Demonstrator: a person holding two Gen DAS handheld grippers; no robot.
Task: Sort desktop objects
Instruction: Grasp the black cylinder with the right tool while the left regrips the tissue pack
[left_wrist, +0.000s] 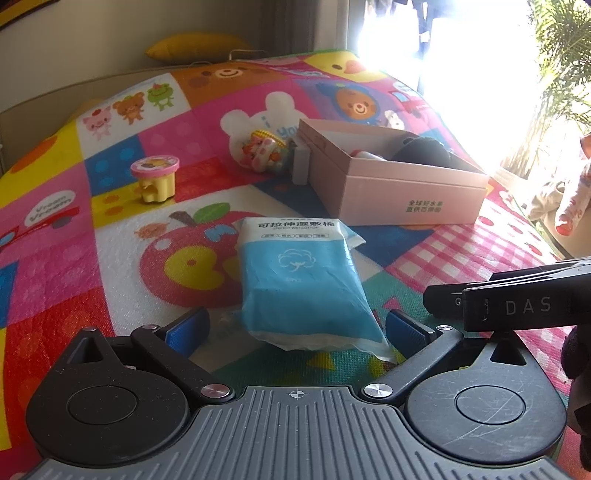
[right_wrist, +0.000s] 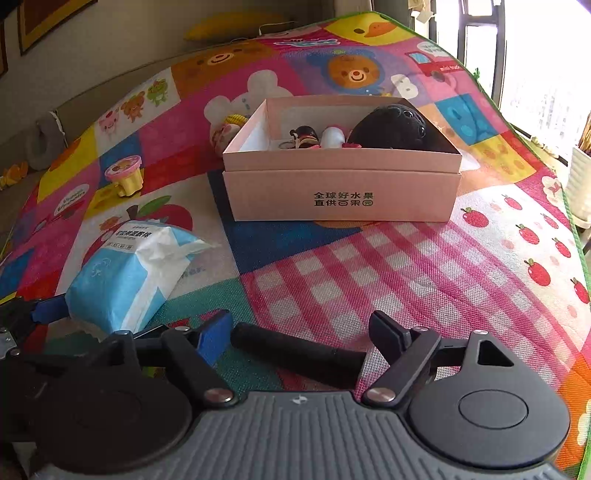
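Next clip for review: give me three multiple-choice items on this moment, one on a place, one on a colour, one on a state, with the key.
1. Where does the blue cotton-pad pack lie?
A. in the box
B. on the mat, before the box
C. on the windowsill

2. What colour is the cardboard box?
A. green
B. pink
C. black

3. How do the right gripper's jaws stand?
A. apart around a black cylinder
B. shut on the pack
C. clamped on the box wall

Key: 1 B, pack rests on the mat; 2 B, its walls are pink; 3 A, gaps show beside the cylinder.
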